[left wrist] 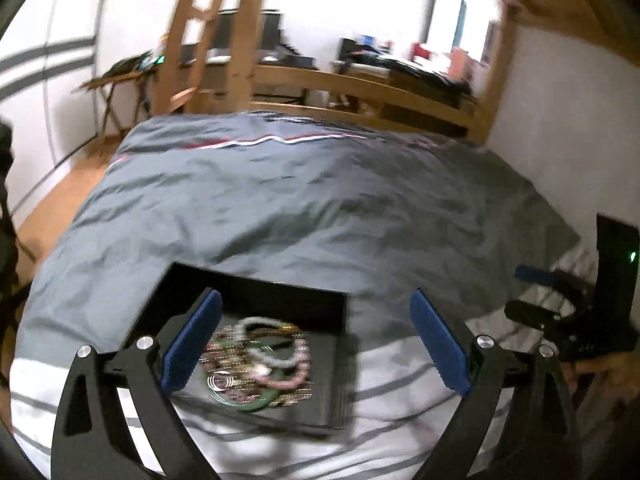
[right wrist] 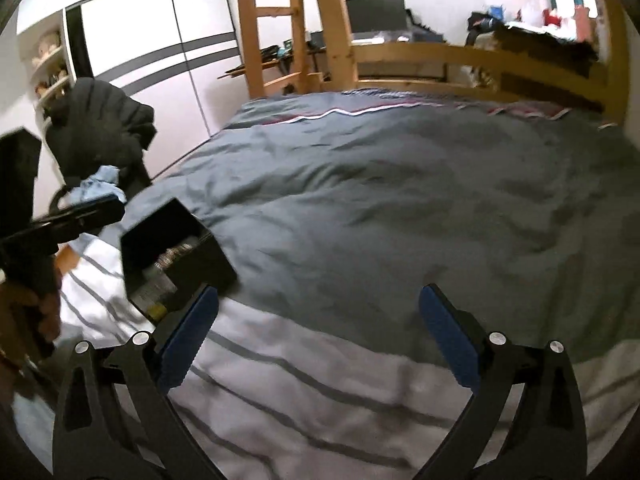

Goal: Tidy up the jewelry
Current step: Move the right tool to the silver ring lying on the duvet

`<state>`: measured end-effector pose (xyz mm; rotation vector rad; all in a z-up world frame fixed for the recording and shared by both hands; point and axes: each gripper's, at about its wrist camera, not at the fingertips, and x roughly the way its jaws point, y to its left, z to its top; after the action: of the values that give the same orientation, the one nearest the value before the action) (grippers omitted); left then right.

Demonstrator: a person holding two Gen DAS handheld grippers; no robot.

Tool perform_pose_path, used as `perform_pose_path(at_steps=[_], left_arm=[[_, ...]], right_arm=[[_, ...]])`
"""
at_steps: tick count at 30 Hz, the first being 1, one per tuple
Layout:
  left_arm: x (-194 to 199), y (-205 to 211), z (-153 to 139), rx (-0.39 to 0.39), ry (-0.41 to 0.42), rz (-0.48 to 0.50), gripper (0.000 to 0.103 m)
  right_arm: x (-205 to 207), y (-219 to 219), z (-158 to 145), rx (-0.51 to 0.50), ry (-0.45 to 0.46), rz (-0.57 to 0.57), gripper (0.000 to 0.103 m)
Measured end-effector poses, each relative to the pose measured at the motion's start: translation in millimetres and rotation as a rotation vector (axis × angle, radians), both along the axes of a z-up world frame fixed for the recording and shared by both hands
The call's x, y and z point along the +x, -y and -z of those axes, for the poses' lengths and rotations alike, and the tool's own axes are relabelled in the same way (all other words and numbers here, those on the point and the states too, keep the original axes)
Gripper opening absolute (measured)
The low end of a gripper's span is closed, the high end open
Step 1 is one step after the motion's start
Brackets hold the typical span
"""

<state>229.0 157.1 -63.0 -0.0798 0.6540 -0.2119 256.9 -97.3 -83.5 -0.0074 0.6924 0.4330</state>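
Observation:
An open black jewelry box [left wrist: 332,396] lies on the bed and holds a tangled pile of bracelets and chains [left wrist: 260,364]: white, pink, green and gold. My left gripper [left wrist: 316,340] is open and empty, held just above the box, with its left finger over the pile's edge. The box also shows in the right wrist view [right wrist: 184,248], at the left, with its lid up. My right gripper [right wrist: 318,332] is open and empty over the striped sheet, to the right of the box. It also shows at the right edge of the left wrist view [left wrist: 536,292].
The box sits on a white striped sheet [right wrist: 320,400] next to a grey duvet [left wrist: 320,200] that covers the bed. A wooden bed frame [right wrist: 460,60] stands at the far end. A dark jacket on a chair [right wrist: 100,128] and a white wardrobe [right wrist: 160,40] are at the left.

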Motion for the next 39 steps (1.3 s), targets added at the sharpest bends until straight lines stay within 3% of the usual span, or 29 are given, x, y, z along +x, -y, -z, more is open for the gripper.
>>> perform_pose_path(at_steps=[7, 9, 13, 17, 23, 29, 33, 39], left_arm=[[1, 76, 13, -0.083, -0.003, 0.164, 0.093], [3, 95, 21, -0.075, -0.014, 0.204, 0.093], [9, 117, 41, -0.067, -0.053, 0.244, 0.093], [17, 130, 67, -0.172, -0.14, 0.336, 0.093], [23, 143, 96, -0.324, -0.192, 0.409, 0.093], [29, 157, 137, -0.217, -0.309, 0.408, 0.093], [31, 162, 141, -0.174, -0.31, 0.45, 0.093], [35, 154, 141, -0.202, -0.316, 0.459, 0.088]], right_arm=[[-22, 37, 11, -0.036, 0.034, 0.013, 0.099], [-27, 40, 16, -0.042, 0.04, 0.003, 0.097], [-37, 40, 33, -0.08, 0.034, -0.046, 0.08], [-45, 39, 58, -0.109, 0.014, -0.105, 0.069], [-45, 39, 93, -0.107, -0.018, -0.132, 0.059], [-25, 43, 106, -0.035, -0.063, -0.164, 0.053], [-15, 35, 117, -0.053, -0.106, -0.201, 0.05], [-9, 45, 118, 0.009, -0.149, -0.191, 0.038]])
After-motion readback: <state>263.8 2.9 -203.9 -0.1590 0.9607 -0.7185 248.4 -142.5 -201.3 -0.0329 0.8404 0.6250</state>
